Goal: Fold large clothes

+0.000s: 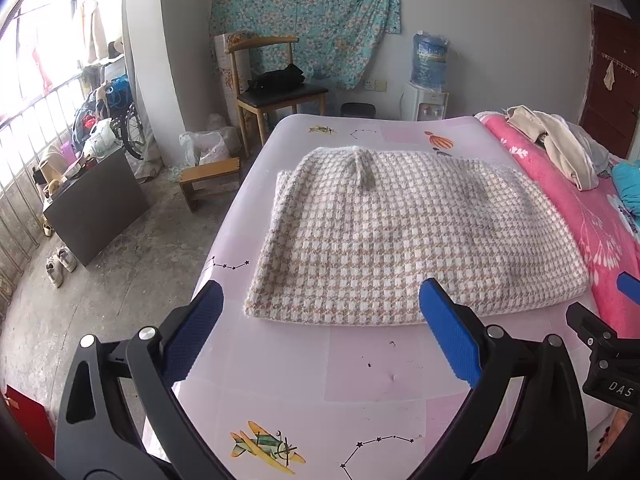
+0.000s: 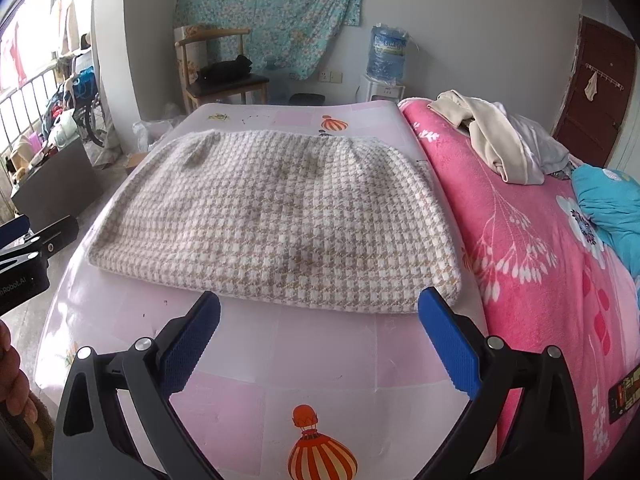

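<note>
Now folded garment [image 1: 404, 240] flat — long axis sideways; fold edge near.

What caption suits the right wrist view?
Open right gripper above folded checked garment on pink mat.

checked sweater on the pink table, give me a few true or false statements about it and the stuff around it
1. The checked sweater lies folded flat on the pink table. True.
2. The left gripper has the sweater clamped between its fingers. False: the fingers stand wide apart and press on nothing.
3. A water dispenser with a blue bottle stands by the far wall. True.
4. The wooden chair has nothing on its seat. False: a black item lies on it.
5. The right gripper is open. True.
6. The bed cover beside the table is green. False: it is pink with flowers.
</note>
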Action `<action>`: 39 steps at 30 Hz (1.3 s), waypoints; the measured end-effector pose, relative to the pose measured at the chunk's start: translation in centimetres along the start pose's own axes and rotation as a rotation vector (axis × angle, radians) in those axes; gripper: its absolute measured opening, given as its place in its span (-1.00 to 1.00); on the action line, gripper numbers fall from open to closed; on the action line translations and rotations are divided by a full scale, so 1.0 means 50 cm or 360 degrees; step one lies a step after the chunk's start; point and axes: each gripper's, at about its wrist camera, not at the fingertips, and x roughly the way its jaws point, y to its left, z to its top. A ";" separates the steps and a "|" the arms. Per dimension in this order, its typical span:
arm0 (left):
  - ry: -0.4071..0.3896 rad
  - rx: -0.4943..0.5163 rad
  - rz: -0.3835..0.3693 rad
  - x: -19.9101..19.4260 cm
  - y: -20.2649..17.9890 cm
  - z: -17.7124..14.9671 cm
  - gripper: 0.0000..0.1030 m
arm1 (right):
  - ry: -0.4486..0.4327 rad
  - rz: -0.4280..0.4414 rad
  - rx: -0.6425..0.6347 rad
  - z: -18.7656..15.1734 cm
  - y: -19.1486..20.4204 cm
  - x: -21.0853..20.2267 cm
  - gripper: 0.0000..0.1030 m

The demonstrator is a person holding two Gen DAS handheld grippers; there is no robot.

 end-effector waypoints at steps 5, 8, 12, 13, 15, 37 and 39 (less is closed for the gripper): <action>0.0081 0.0033 0.0011 0.025 -0.020 -0.008 0.84 | 0.0083 0.0062 0.0085 0.001 -0.012 0.021 0.88; 0.0134 0.0038 0.0008 0.040 -0.028 -0.013 0.84 | 0.0123 0.0059 0.0096 -0.001 -0.013 0.032 0.88; 0.0186 0.0038 0.0018 0.054 -0.036 -0.019 0.84 | 0.0160 0.0062 0.0100 -0.005 -0.014 0.042 0.88; 0.0202 0.0031 0.0015 0.057 -0.036 -0.021 0.84 | 0.0169 0.0061 0.0104 -0.006 -0.015 0.045 0.88; 0.0235 0.0023 0.0012 0.065 -0.037 -0.023 0.84 | 0.0191 0.0056 0.0107 -0.008 -0.017 0.050 0.88; 0.0370 0.0056 0.0017 0.088 -0.050 -0.034 0.84 | 0.0280 0.0025 0.0095 -0.018 -0.012 0.072 0.88; 0.0369 0.0056 0.0016 0.088 -0.049 -0.033 0.84 | 0.0281 0.0023 0.0094 -0.018 -0.013 0.072 0.88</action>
